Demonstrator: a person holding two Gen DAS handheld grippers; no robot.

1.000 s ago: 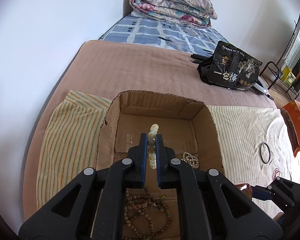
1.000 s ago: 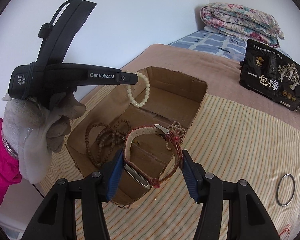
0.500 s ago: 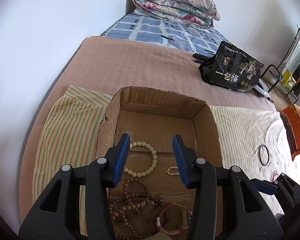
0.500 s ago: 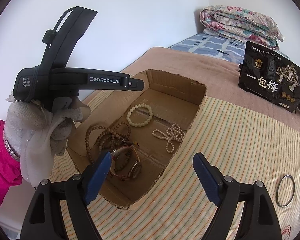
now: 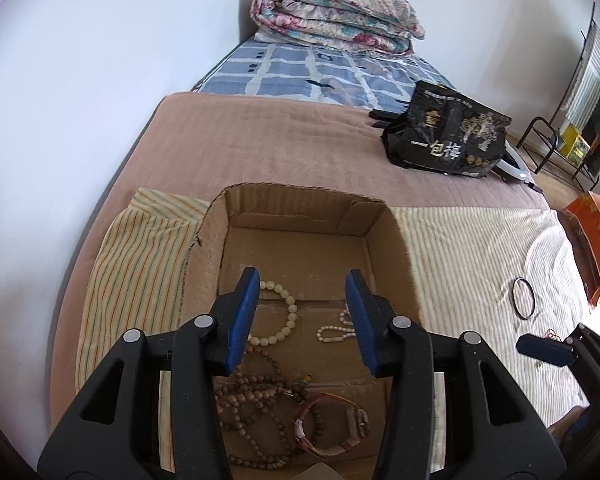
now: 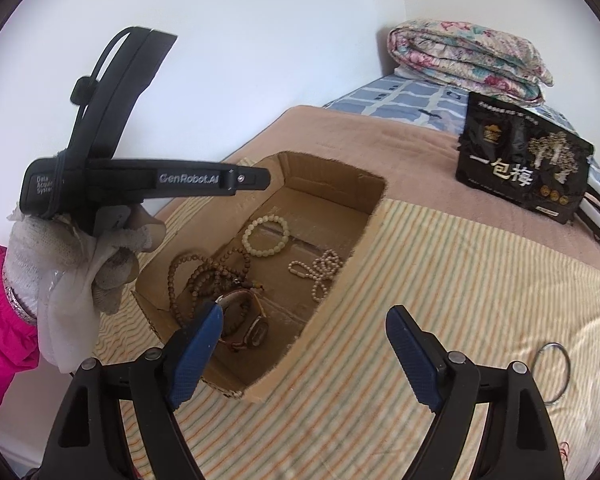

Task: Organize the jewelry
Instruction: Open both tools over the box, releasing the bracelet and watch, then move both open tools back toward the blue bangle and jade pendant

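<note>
Trouble from here, we reckon, is snagging: our left gripper (image 5: 302, 322) and right gripper (image 6: 304, 354) both hang spread apart and empty over the cardboard box (image 6: 374, 200) where the pale bead bracelet (image 6: 266, 236), watch (image 6: 246, 322) and wooden beads (image 6: 204, 272) lie tangled close, while the metal ring (image 6: 552, 372) sits out on the striped cloth (image 6: 440, 280).

A bed (image 5: 260, 148) covered by a brown blanket (image 5: 284, 136) stands against plain white walls (image 5: 100, 60). A folded floral quilt (image 5: 336, 20) lies at its far end on a blue checked sheet (image 5: 300, 76). A black metal rack (image 5: 556, 148) stands on the wood floor (image 5: 556, 184) in daylight.
</note>
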